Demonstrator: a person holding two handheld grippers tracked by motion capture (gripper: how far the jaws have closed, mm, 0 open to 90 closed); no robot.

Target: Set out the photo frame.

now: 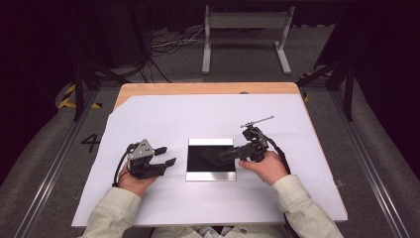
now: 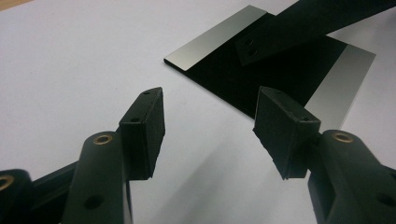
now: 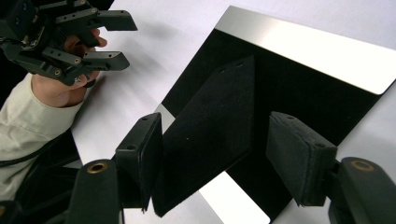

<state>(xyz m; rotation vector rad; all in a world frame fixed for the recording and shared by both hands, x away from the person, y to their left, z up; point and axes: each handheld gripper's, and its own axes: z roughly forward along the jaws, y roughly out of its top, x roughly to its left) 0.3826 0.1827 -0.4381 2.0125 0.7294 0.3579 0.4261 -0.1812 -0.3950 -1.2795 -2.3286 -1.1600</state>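
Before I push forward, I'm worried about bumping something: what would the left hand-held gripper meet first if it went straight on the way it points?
Probably the black plate with silver end strips on the white sheet, just ahead of the open left hand-held gripper; depth is unclear.

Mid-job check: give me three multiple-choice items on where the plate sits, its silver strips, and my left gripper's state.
1. Where does the black plate lie?
A. On the white sheet, between the grippers
B. On the floor
C. On the bare wood at the far edge

2. How many silver strips does the plate have?
A. None
B. Two
C. Four

3. How is the left gripper?
A. Shut on the plate
B. Shut on a cable
C. Open, holding nothing

Key: 1 A, the high view shows it between the left gripper and the right gripper; 2 B, one strip on the far edge and one on the near edge; 3 C, its jaws stand apart over bare sheet.
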